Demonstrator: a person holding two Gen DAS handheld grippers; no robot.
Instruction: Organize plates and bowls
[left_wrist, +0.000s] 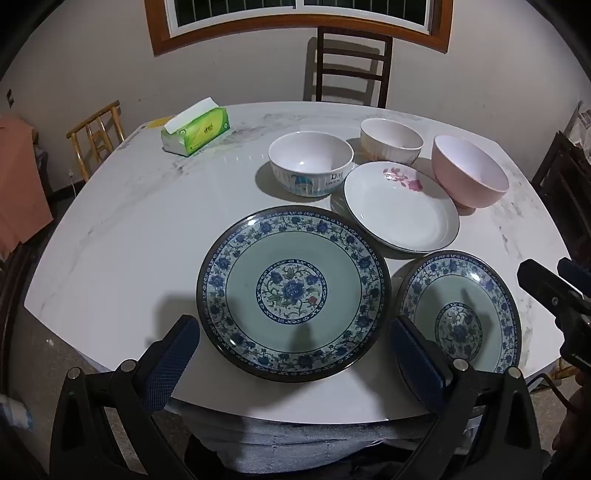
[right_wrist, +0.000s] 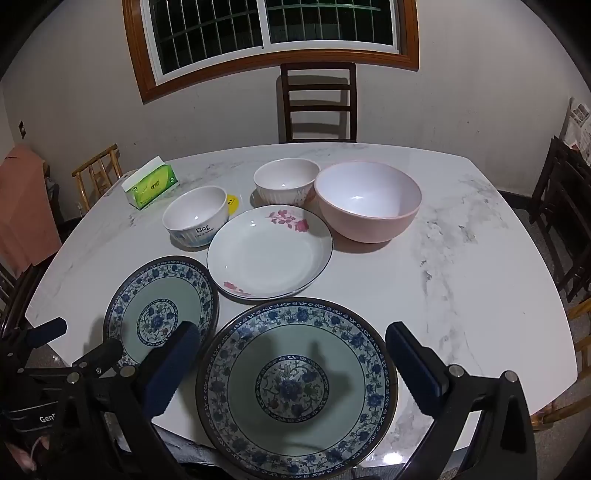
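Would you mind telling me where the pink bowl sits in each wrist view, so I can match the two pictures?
Left wrist: pink bowl at upper right, behind the white plate's right edge.
Right wrist: pink bowl right of centre, behind and to the right of the white plate.
Shared landmark: the green tissue box, far left on the table.

1. Table (right_wrist: 461, 258): white marble, grey veins.
2. Two plates (left_wrist: 293, 293) (left_wrist: 461, 314): pale green centre, blue floral border and medallion, dark rim.
3. White plate (right_wrist: 269, 254): pink flowers, thin dark rim line.
4. Big bowl (right_wrist: 367, 201): pink outside, white inside.
5. Dog bowl (right_wrist: 195, 216): white, blue print, black lettering.
6. Ribbed bowl (right_wrist: 286, 182): white.
7. Tissue pack (left_wrist: 195, 133): green.
8. Gripper pads (left_wrist: 171, 354): blue; frames black.
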